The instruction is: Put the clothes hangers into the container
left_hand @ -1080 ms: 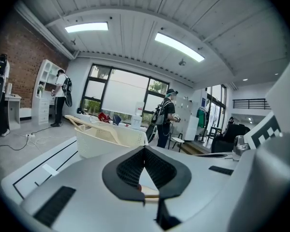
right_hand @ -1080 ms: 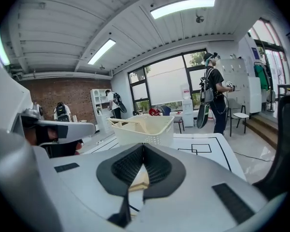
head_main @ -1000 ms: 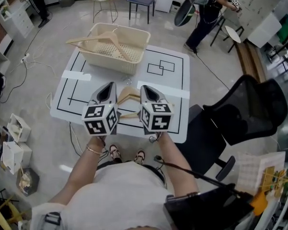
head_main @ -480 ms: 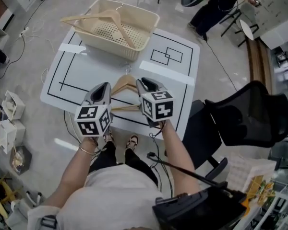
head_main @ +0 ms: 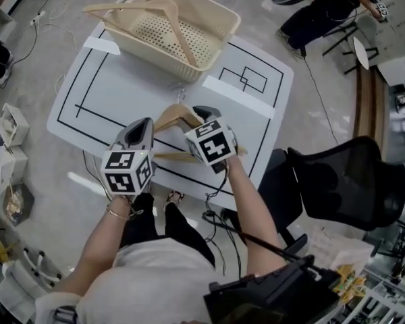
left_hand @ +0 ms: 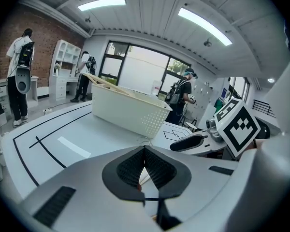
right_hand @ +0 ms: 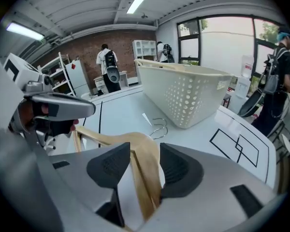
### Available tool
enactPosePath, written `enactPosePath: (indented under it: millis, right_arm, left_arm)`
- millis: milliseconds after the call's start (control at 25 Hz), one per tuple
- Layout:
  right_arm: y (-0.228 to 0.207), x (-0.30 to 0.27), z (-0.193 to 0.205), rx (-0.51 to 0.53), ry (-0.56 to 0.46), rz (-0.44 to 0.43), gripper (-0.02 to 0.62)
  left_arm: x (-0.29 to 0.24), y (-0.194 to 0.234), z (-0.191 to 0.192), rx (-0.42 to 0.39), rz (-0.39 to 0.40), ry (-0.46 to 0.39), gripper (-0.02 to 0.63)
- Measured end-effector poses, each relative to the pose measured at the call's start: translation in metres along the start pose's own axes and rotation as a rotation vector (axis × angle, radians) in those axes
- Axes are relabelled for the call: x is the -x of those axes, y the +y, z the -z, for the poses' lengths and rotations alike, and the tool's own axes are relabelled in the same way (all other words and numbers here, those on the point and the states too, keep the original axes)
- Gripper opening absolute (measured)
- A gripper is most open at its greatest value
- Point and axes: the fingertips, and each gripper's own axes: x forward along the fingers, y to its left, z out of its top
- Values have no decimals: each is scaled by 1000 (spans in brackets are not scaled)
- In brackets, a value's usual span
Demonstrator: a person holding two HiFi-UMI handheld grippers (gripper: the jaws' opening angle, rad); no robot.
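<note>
The right gripper (head_main: 201,111) jaws have just been opening and now stand apart around a wooden hanger (right_hand: 146,161) lying on the table (head_main: 115,93), near the basket (head_main: 189,63). The left gripper (head_main: 140,124) jaws are together, just beside that hanger. 1 other hanger (head_main: 155,9) rests across the basket.

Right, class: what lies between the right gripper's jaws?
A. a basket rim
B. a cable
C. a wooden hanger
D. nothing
C: the right gripper view shows the hanger running between the jaws of the right gripper. The jaws have just been opening and stand apart round it without clamping it.
</note>
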Motion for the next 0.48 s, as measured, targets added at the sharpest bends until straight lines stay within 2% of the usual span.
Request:
enactPosePath:
  millis: [200,480]
  right_arm:
    - [3,-20,14,71,103,-50,184]
    - [-2,-25,13,112,137,-60,184]
  left_arm:
    - [-5,2,2,-3,-9,10,0]
    - [-3,7,-3,-2,-24,12,0]
